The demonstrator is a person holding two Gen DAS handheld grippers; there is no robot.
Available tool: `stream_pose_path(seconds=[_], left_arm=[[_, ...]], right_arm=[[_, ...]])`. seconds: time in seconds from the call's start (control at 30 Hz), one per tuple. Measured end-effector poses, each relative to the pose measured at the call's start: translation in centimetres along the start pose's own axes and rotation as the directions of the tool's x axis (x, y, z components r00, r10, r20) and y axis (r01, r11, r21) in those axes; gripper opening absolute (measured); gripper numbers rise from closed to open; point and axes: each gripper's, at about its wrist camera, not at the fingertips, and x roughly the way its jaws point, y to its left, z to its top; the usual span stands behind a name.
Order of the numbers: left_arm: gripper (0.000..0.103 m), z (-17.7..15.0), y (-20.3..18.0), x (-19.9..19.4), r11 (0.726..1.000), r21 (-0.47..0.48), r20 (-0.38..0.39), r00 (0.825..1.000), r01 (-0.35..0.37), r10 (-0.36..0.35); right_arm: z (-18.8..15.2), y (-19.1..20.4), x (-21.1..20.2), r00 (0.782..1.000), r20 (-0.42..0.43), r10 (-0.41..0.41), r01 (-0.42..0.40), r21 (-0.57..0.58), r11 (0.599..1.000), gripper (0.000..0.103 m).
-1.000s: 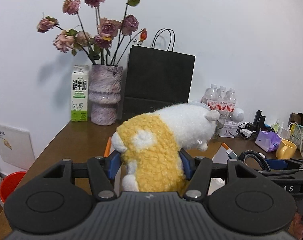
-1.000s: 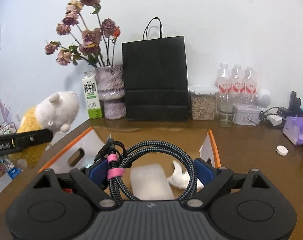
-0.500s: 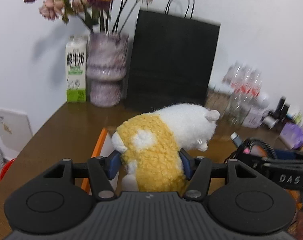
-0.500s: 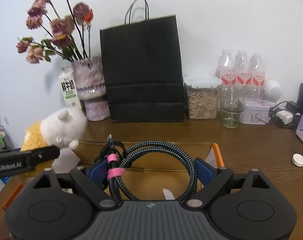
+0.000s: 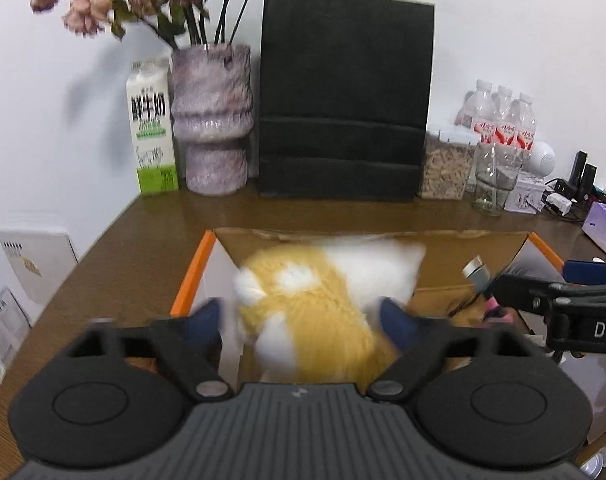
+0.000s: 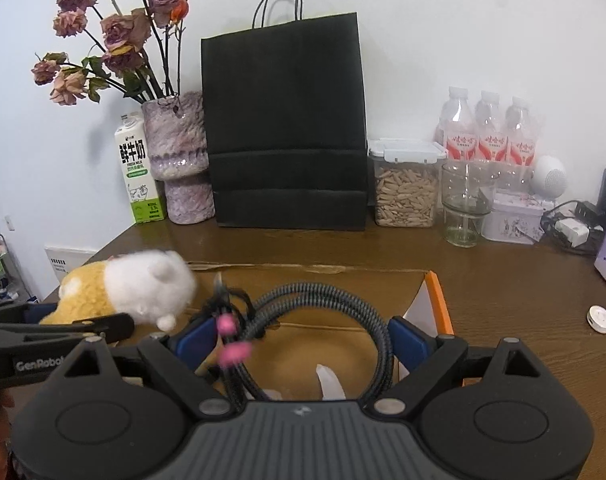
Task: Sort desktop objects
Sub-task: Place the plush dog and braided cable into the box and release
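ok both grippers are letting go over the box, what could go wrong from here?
1. The plush toy sits near the cardboard box's left wall as the left gripper jaws open; it could catch on the rim instead of dropping in.
2. The coiled cable loops between the right gripper's opening pads and may snag on one.
3. The two grippers are close together; pulling back could make them collide.

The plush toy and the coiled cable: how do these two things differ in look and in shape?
The plush toy is fluffy, yellow and white; the coiled cable is dark, braided, with pink ties.
The toy is one bulky body; the cable is a thin open loop.
The toy lies between the pads of the left tool, the cable between those of the right tool.
Shared: both are above the open cardboard box, and both tools are opening.
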Motion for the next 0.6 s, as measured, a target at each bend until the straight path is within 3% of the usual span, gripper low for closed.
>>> stream_pose_path(seconds=[0.13,0.6], left_arm=[[0.103,0.2,-0.6,-1.2,0.999,0.024,0.059,0.998,-0.034,0.033],[0.103,0.4,-0.6,-1.6,0.999,0.022,0.073,0.997,-0.034,0.032]], right_arm=[[-0.3,-0.2,-0.3,0.999,-0.010,-0.036,0.036,0.000,0.999,0.103],[-0.5,0.6,-2.3,0.999,0.029,-0.014,0.015,-0.032,0.999,0.103]])
